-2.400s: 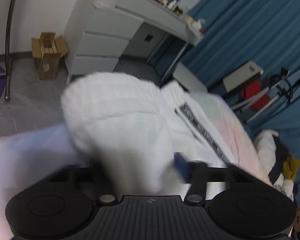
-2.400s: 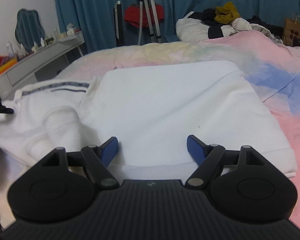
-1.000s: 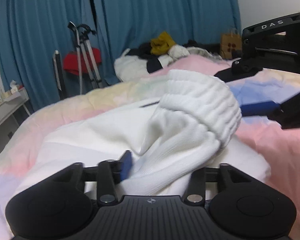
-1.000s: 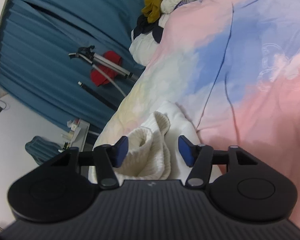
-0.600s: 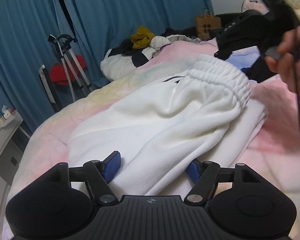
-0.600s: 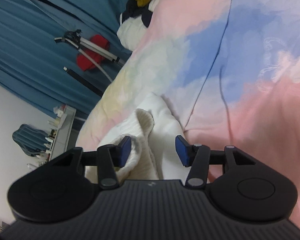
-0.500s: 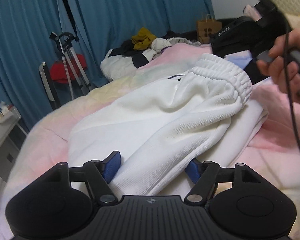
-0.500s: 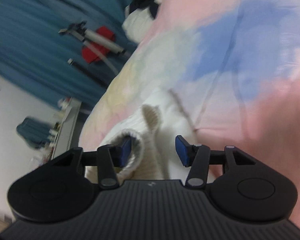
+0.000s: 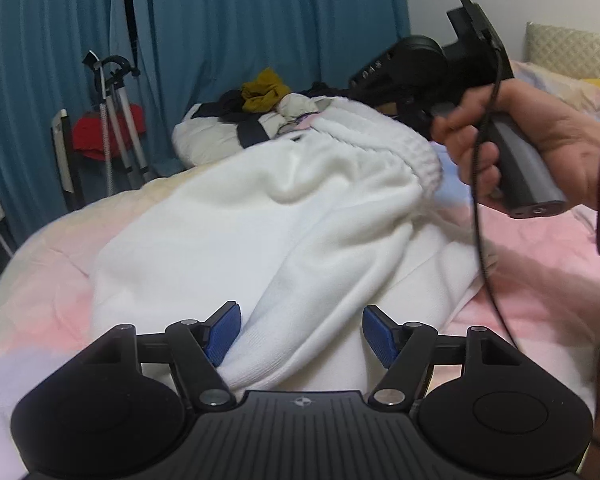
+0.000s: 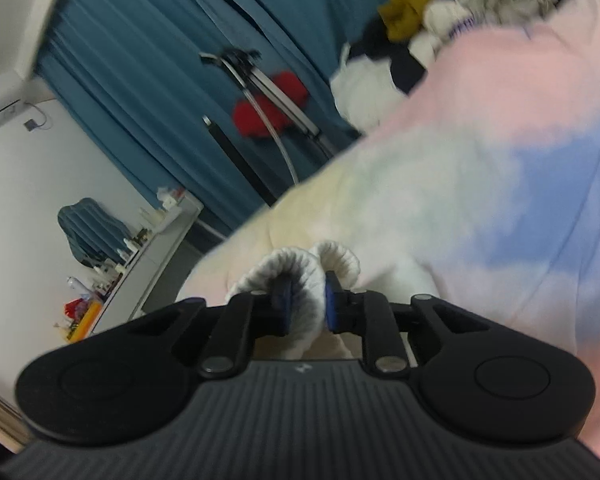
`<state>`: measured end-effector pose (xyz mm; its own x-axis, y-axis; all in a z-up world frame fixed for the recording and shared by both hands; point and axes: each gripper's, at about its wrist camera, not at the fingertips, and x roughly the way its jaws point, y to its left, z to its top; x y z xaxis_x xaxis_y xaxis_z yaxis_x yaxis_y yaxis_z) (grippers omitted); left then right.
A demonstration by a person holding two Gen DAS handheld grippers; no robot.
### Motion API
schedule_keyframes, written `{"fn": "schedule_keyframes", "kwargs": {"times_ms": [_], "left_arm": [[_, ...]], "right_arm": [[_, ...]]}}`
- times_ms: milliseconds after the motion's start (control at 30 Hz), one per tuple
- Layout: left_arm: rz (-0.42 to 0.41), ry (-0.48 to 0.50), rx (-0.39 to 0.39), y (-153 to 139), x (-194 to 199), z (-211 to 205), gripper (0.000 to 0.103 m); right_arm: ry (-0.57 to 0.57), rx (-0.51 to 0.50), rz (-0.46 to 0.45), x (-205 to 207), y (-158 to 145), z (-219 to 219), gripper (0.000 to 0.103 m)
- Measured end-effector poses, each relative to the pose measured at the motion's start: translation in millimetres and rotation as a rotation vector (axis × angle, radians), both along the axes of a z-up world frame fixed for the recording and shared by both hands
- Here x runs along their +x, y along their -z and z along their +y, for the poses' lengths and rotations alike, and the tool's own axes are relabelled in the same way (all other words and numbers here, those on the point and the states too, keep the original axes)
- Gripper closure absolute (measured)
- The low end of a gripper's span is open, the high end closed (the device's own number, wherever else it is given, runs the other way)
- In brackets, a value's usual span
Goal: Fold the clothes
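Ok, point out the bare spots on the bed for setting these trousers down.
Bare quilt lies right of the white trousers, below the right claw, and a strip left of them. The far end is crowded with the clothes heap.

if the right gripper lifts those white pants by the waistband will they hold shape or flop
Likely flop: the white pants drape in soft folds over the bed. The ribbed waistband bunches between the right gripper pads, so it probably grips well. The left gripper is open, so the legs would probably hang.
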<state>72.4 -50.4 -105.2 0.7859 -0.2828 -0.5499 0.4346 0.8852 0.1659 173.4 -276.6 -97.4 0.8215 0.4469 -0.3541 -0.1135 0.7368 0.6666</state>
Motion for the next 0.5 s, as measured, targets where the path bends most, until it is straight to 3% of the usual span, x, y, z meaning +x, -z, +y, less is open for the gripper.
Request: {"fn": "schedule_keyframes", "kwargs": {"times_ms": [100,200,333,500], "left_arm": [[0.028,0.017,-0.005,9.0,3.5,-2.8,0.033],[0.033,0.026,-0.011,11.3,3.7,-3.3,0.033],[0.063,0.019,-0.074,3.4,5.8,7.0,0.030],[0.103,-0.016,-0.207,-17.0,4.8,30.6,0.022]], "right_arm": [[0.038,-0.109,0.079,8.6,15.7,1.2,0.084],[0.046,-0.045,0.120,13.4,35.6,-7.2,0.083],[0.074,-0.034,0.131,-1.2,23.6,-9.5,0.080],[0.159,-0.132,0.125,-48.7,-2.9,-15.0,0.079]]}}
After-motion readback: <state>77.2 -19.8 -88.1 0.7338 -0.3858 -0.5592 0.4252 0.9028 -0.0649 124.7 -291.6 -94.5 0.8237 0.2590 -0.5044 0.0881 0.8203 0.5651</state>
